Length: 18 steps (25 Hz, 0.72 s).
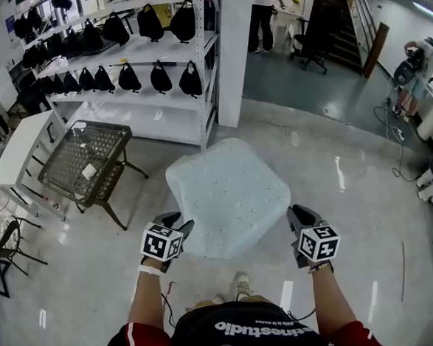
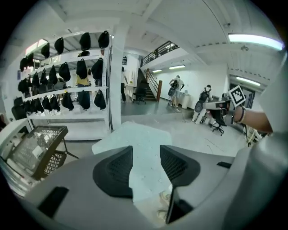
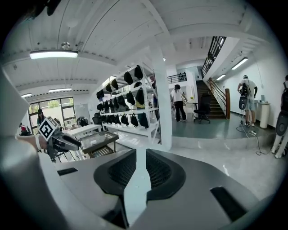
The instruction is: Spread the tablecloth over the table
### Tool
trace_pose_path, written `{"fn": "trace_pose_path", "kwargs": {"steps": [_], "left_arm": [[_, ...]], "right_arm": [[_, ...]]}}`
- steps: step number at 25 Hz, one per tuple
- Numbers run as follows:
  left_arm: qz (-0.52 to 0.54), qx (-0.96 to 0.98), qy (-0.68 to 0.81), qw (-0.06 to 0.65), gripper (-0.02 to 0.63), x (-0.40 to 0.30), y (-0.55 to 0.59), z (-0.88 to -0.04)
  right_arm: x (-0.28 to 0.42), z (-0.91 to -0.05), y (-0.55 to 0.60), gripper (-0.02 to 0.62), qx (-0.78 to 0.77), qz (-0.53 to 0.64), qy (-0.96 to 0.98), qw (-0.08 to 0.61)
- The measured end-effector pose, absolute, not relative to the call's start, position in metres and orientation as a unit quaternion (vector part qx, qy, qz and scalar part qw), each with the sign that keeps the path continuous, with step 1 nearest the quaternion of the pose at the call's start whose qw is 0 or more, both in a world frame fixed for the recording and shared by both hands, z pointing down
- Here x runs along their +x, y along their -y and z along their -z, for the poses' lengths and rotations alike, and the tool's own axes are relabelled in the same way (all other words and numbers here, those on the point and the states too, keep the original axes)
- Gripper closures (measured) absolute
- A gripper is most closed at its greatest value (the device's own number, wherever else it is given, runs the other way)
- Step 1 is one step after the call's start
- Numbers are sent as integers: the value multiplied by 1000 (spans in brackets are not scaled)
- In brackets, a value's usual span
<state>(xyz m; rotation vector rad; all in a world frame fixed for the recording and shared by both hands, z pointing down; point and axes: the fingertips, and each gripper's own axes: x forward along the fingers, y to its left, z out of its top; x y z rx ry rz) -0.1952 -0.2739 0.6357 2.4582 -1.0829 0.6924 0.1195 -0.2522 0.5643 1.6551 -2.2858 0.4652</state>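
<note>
Well, our left gripper (image 1: 178,221) stands wide open and empty, just off the near-left edge of the one pale-blue tablecloth (image 1: 229,193). It lies draped squarish over the table, no clear long axis, a corner toward us. Our right gripper (image 1: 296,212) pinches its right corner.

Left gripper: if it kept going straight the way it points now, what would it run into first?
Most likely the pale tablecloth, spread out ahead: it fills the line between the left gripper's open fingers. How far off it lies is unclear.
</note>
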Motion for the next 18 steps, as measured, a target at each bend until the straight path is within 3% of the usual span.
{"fn": "trace_pose_path", "kwargs": {"steps": [18], "left_arm": [[-167,876,415,180,402,-167,311,-580]], "right_arm": [[150,-520,271,508,571,-127,801,128]]}}
